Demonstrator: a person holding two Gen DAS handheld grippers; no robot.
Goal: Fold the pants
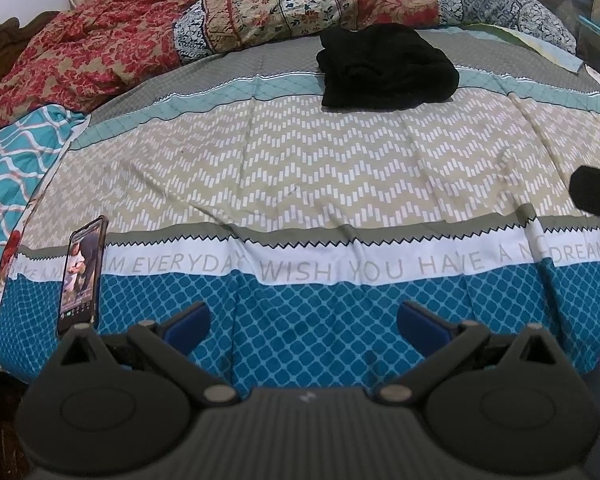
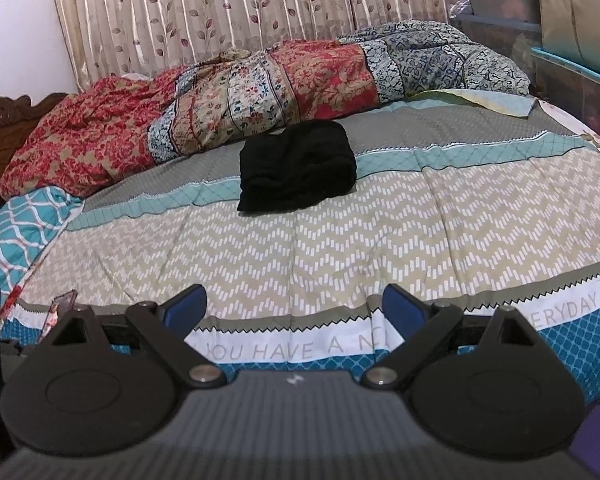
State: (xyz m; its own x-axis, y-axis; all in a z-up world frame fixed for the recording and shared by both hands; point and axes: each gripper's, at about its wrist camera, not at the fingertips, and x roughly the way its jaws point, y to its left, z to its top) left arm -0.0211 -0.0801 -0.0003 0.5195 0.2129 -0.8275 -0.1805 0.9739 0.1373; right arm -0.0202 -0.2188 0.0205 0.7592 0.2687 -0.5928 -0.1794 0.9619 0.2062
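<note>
Nearest to me are my two tools: the left tool (image 1: pixel 303 320) hangs over the blue diamond-patterned near strip of the patterned quilted bedspread (image 1: pixel 300 168), blue-padded fingers (image 1: pixel 188 322) spread wide and holding nothing, and the right tool (image 2: pixel 295 308) hovers above the white lettered band with its fingers just as far apart and empty. Just to the left of my left tool a smartphone with a lit screen (image 1: pixel 82 276) lies on the bedspread. Well beyond both tools, toward the far side of the bed, the black pants (image 2: pixel 296 166) sit as a compact, roughly rectangular bundle on the grey and pale teal stripes, just in front of the rumpled red and cream floral quilt (image 2: pixel 220 96) heaped along the back. To my eye they already look folded over several layers, so the job seems close to finished or done. I judge the cloth soft, light and limp: it will sag and slide open if I lift it by a single layer. If I must tidy it, I would pinch the whole thickness at the two near corners, one tool on each, and keep it low over the bed. How neat the edges are, I cannot tell against the black.
</note>
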